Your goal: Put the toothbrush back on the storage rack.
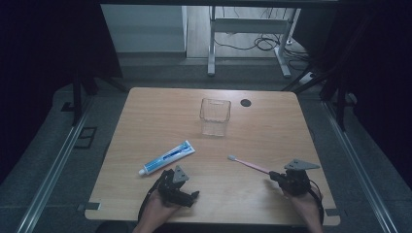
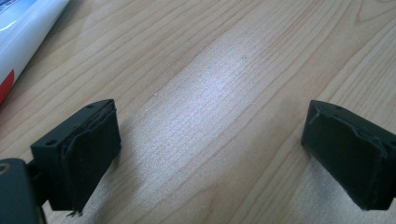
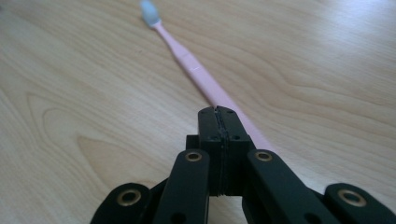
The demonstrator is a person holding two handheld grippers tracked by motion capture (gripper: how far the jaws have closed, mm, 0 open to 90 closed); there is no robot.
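Note:
A pink toothbrush [image 1: 248,164] with pale bristles lies on the wooden table [image 1: 160,111] at the right front. My right gripper [image 1: 273,175] is at its handle end with the jaws shut pad to pad. In the right gripper view the toothbrush [image 3: 187,60] runs away from the right gripper [image 3: 219,112], and its handle passes under the right jaw rather than between the pads. A blue and white toothpaste tube [image 1: 166,157] lies at the left front. My left gripper [image 1: 177,187] rests just behind it, open, with bare wood between its fingers [image 2: 88,149]. The tube [image 2: 23,32] sits off to its left.
A clear plastic cup [image 1: 214,116] stands upright at the middle back of the table. A black round mark [image 1: 246,103] sits to its right near the back edge. Behind the table a metal desk frame [image 1: 248,29] stands on the floor among cables.

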